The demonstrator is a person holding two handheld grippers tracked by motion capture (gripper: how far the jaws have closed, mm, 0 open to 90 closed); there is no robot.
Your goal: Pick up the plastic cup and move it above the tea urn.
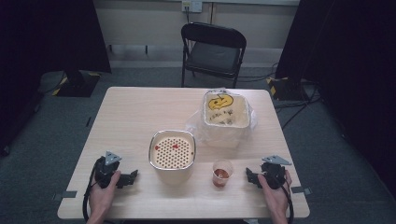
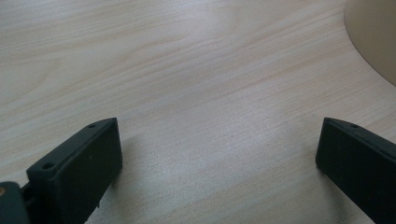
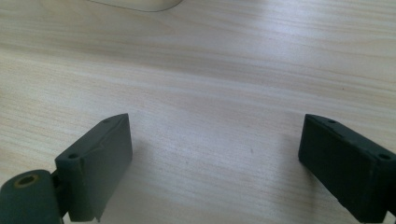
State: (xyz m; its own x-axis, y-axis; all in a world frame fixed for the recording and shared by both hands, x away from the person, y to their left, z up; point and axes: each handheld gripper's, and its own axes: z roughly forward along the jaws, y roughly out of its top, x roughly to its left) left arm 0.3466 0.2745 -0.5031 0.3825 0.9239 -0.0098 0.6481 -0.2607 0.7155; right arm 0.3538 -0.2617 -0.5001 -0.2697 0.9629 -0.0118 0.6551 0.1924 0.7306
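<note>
A cream container with a perforated strainer insert [image 1: 172, 151] holding a few red bits stands at the table's middle front. To its right is a small clear cup [image 1: 222, 172] with red contents. A cream bin lined with a clear bag [image 1: 226, 111] stands behind them, yellow scraps inside. My left gripper [image 1: 132, 177] rests on the table left of the strainer container, its jaws open with bare wood between them [image 2: 217, 140]. My right gripper [image 1: 250, 176] rests right of the cup, jaws wide open over bare wood [image 3: 215, 140].
The light wooden table [image 1: 135, 116] has free room on its left half. A black folding chair [image 1: 212, 51] stands beyond the far edge. Dark curtains hang at both sides, and cables lie on the grey floor.
</note>
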